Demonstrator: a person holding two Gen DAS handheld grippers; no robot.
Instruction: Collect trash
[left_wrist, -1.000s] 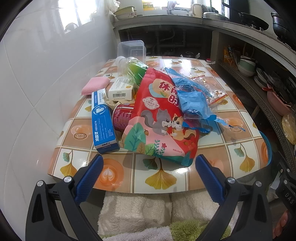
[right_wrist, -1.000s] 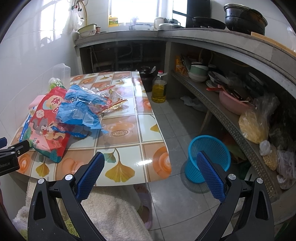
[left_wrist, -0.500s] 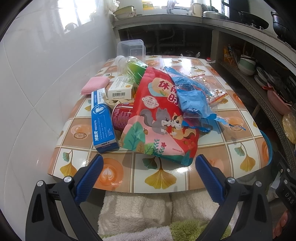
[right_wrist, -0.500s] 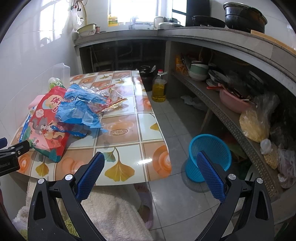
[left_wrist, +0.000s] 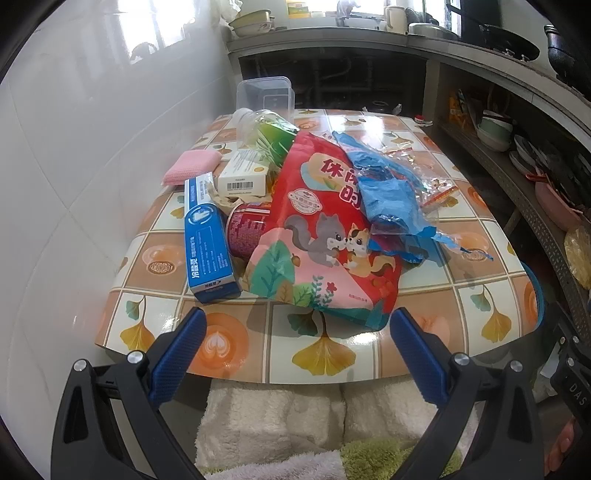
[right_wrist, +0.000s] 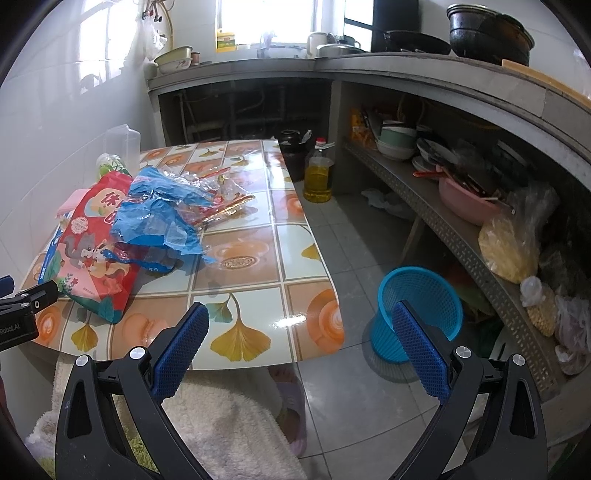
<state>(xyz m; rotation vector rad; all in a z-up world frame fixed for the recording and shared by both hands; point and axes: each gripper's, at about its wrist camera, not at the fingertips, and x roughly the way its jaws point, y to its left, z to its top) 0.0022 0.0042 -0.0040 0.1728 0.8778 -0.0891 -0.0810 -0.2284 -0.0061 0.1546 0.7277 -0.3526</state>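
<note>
A pile of trash lies on the tiled table (left_wrist: 325, 354): a red snack bag (left_wrist: 325, 236) (right_wrist: 96, 251) with a squirrel picture, a crumpled blue plastic bag (left_wrist: 391, 199) (right_wrist: 159, 214), a blue carton (left_wrist: 208, 247), a red can (left_wrist: 247, 229), a white box (left_wrist: 242, 177), a clear wrapper (left_wrist: 436, 188) and a green-labelled bottle (left_wrist: 273, 133). My left gripper (left_wrist: 293, 325) is open, just short of the snack bag. My right gripper (right_wrist: 301, 321) hangs open over the table's near right corner. A blue mesh bin (right_wrist: 421, 306) stands on the floor to the right.
A pink sponge (left_wrist: 192, 166) and a clear plastic container (left_wrist: 266, 94) sit by the tiled wall. An oil bottle (right_wrist: 318, 173) and a dark jar (right_wrist: 293, 151) stand on the floor beyond the table. Cluttered shelves (right_wrist: 461, 206) run along the right. A fluffy cloth (right_wrist: 221, 424) lies below.
Both views have shifted only slightly; the left gripper has edged a little closer to the pile. Nothing on the table has moved.
</note>
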